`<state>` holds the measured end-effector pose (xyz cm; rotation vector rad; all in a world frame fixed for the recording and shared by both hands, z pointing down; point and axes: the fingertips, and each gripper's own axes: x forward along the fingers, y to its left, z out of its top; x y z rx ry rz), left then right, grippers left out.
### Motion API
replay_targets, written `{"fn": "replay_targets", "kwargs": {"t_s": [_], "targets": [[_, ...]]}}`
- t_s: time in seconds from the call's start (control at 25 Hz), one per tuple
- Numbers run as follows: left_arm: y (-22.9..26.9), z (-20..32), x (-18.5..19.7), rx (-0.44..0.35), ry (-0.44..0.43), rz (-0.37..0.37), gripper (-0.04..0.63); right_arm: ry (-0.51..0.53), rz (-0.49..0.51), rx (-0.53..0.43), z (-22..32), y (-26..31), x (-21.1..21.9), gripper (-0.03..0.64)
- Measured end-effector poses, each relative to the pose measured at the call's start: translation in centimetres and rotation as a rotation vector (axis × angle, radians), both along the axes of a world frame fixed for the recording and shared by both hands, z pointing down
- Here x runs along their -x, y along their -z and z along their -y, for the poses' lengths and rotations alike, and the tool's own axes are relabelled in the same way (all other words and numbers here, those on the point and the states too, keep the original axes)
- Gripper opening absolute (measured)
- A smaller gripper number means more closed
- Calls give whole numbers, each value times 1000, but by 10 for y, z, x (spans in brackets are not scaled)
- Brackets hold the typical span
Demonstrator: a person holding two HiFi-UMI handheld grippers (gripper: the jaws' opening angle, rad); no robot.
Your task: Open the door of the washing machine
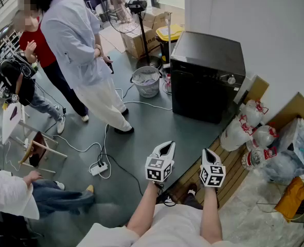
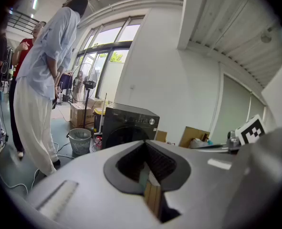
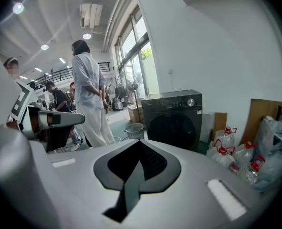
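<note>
**DESK:** What are we looking at?

**PHOTOGRAPHER:** A person stands on the grey floor with 2 hand-held tools raised, the left gripper (image 1: 166, 147) and the right gripper (image 1: 207, 154). Both are aimed at a dark washing machine (image 1: 207, 76) at the floor's far edge, its back to the white wall.

**DESK:** Are the tools doing anything?

**PHOTOGRAPHER:** No. Each gripper's own camera shows its 2 jaws pressed together with nothing between them. They are well apart from the machine. I'd say they are carried closed because there is nothing within reach to take hold of.

**DESK:** And the door?

**PHOTOGRAPHER:** The round door (image 3: 173, 130) fills the machine's front below the control strip and its knob (image 3: 191, 102). It appears to sit flush and closed, though the wide lens makes the seam hard to read. The front faces the person, which is likely why both tools tip slightly down that way.

**DESK:** Anything in the way?

**PHOTOGRAPHER:** A white wire basket (image 1: 146, 81) stands near the machine's front left corner. Water bottles (image 1: 257, 138) are heaped by its right side, and a bystander in a pale coat (image 1: 82, 45) stands off to the left. None of them is between the tools and the door. My read is that 1 pair of jaws must spread before it can take the door's edge.
</note>
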<state>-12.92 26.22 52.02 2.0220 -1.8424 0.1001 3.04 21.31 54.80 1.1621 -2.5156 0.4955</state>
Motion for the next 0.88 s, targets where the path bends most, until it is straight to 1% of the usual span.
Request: {"fn": "replay_targets", "kwargs": {"t_s": [0.16,0.32,0.44,0.6,0.76,0.88], "targets": [[0,-7,0,-4,-19,-8,57,-6,-1,-7,-6,-1,2,-3],[1,-13,8,-13,-19,-4,57,-14,2,-12,-9,-2,8,-3],[2,-19,16,-20,-19,4,57,-26,28,-19,-15,1,14,-3],[-1,-22,28,-24,-3,8,57,-1,53,-29,-19,4,27,-3],[-7,-15,34,-15,-4,21,57,9,80,-11,-10,-1,32,-3],[-6,-9,46,-14,14,32,57,26,78,-11,0,-4,43,-3]]}}
